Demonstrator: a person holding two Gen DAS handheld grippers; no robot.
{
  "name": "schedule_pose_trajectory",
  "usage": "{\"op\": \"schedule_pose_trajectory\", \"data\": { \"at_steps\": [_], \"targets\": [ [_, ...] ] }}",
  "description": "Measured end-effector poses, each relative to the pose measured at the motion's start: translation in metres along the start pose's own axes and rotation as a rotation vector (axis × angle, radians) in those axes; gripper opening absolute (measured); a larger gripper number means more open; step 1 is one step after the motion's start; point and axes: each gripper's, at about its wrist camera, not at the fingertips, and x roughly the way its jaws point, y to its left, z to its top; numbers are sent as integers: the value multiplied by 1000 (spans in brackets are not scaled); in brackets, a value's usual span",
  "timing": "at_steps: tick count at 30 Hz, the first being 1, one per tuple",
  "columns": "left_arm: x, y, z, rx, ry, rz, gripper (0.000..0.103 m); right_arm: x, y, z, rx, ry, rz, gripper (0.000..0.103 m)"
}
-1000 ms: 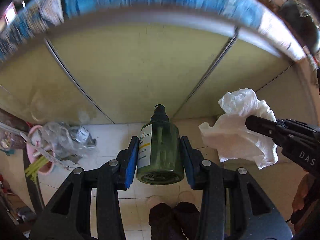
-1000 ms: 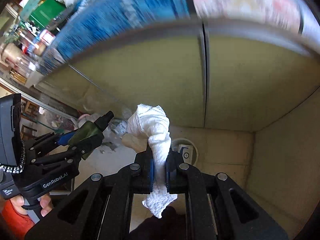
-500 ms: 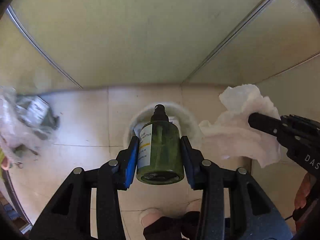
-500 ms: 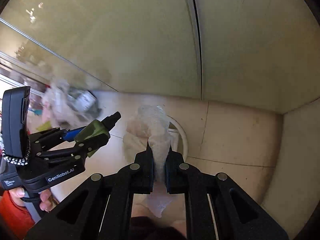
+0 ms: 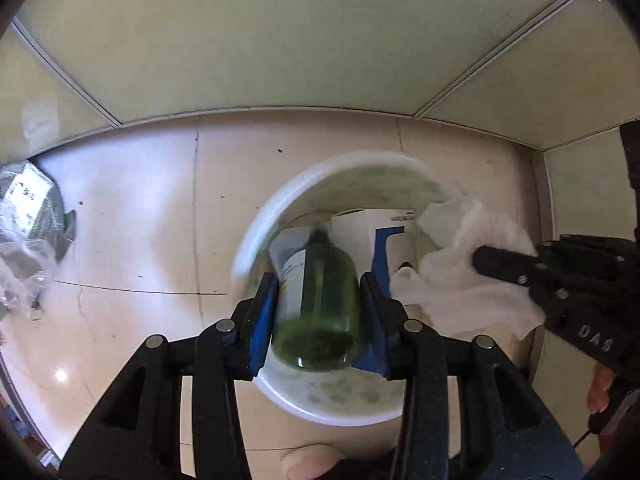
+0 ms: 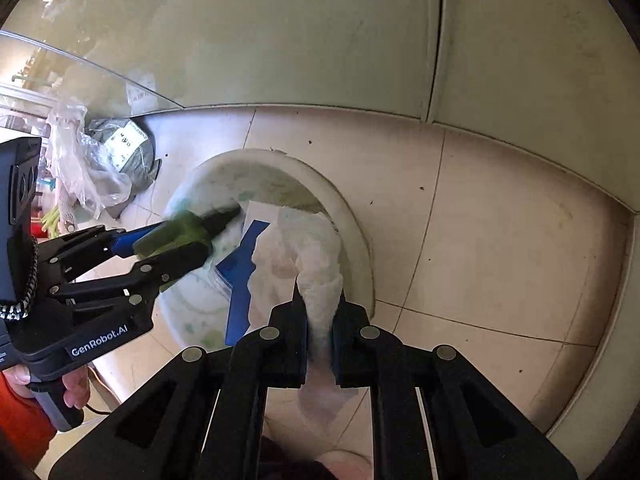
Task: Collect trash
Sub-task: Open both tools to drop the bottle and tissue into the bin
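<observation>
- Left gripper (image 5: 318,300): jaws clamped on the sides of a green bottle (image 5: 320,304). Bottle's long axis runs along the fingers, dark spray cap pointing away and down, base toward the camera.
- Right gripper (image 6: 320,320): jaws nearly together, pinching a crumpled white tissue (image 6: 304,256). Most of the wad bulges out ahead of the tips; a tail hangs behind them.
- Both grippers point steeply down, side by side, the right one's tissue just beside the bottle.
- Bin (image 5: 256,232): white, round, open-topped, on the tiled floor directly below both loads. A white-and-blue box (image 5: 372,236) already lies inside.
- Key relation: in the left view the bottle's cap sits within the rim's outline; the tissue overlaps the rim on the right side. Bottle looks better centred over the opening than the tissue.
- Judgement: release comes next. Bottle should fall cap-first straight in. Tissue may catch the rim unless the right hand shifts slightly toward the bin's middle.
- Off to the left on the floor: a bag (image 6: 88,168) of clear plastic with a grey parcel, well apart from the bin, untouched.
</observation>
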Motion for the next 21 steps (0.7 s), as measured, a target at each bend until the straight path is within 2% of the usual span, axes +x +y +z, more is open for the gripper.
{"op": "schedule_pose_trajectory", "data": {
  "at_steps": [2, 3, 4, 7, 11, 14, 19, 21],
  "targets": [
    [2, 0, 2, -4, 4, -4, 41, 4, -1, 0, -3, 10, 5, 11],
    [1, 0, 2, -3, 6, -1, 41, 4, -1, -1, -4, 18, 0, 17],
    [-1, -3, 2, -5, 7, 3, 41, 4, -1, 0, -1, 23, -11, 28],
    [-10, -6, 2, -4, -1, 16, 41, -1, -3, -1, -4, 12, -5, 42],
    [-35, -9, -2, 17, -27, 43, 41, -24, 6, -6, -7, -31, -13, 45],
    [-70, -15, -4, 13, -38, 59, 41, -51, 13, -9, 10, -50, 3, 45],
    [-157, -26, -10, -43, -44, 36, 41, -135, 42, -17, 25, -81, -3, 45],
    [-207, -37, -10, -51, -49, 37, 41, -173, 57, -19, 28, -92, -1, 45]
  ]
}}
